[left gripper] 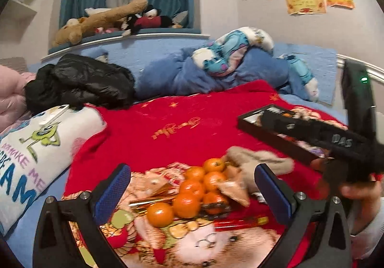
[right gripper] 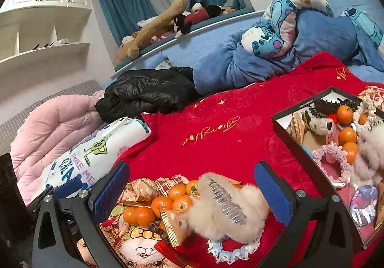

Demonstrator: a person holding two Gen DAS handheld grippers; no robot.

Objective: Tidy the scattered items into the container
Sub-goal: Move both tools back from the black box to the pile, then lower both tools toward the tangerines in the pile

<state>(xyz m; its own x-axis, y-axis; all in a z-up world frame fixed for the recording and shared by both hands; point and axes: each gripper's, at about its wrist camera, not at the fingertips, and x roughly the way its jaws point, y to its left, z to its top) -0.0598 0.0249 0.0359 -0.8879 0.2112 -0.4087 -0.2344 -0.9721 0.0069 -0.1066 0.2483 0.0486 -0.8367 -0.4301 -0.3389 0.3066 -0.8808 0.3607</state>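
Right wrist view: the black box (right gripper: pixel 283 129) at three o'clock already holds oranges and scrunchies, while a pile of oranges (right gripper: pixel 165 203) and a fluffy hair claw (right gripper: pixel 225 208) wait on the red blanket (right gripper: pixel 228 138). Both grippers, right gripper (right gripper: pixel 192 193) and left gripper (left gripper: pixel 192 193), stand apart, holding nothing.

Fluffy hair clip (right gripper: pixel 225 205) beside piled tangerines (right gripper: pixel 165 203); black box (right gripper: pixel 297 102) seemingly part-filled.

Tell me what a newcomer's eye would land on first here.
First, the pile of oranges on the red blanket, between the open right gripper's fingers, with a fluffy hair clip lying beside them. Next, the black box to the right, already holding oranges and scrunchies.
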